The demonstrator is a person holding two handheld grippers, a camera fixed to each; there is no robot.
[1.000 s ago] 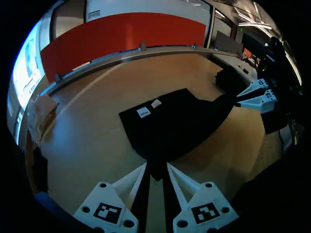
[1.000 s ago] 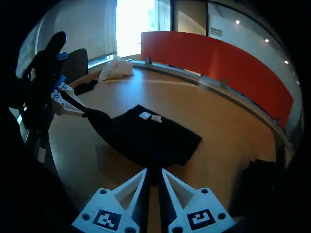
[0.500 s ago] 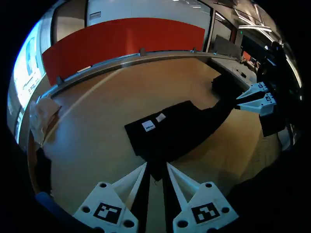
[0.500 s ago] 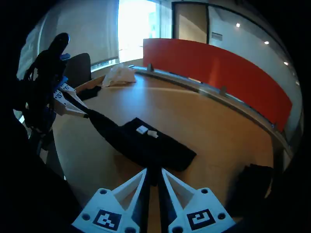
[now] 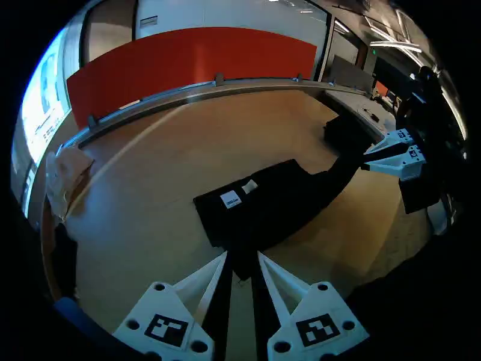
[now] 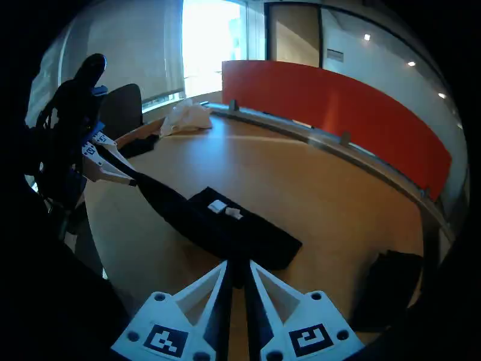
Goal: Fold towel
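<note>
Wooden table (image 5: 150, 180) lies under the black towel (image 5: 276, 204), its middle resting there with two white tags (image 5: 230, 199) up and a corner raised at each end. My left claw (image 5: 242, 268) is pinched on one corner and my right claw (image 6: 238, 268) on the other, cloth stretched between them. Beyond the table's far edge stands a red panel (image 5: 180, 60), with a pale bundle (image 6: 186, 114) near one end.
</note>
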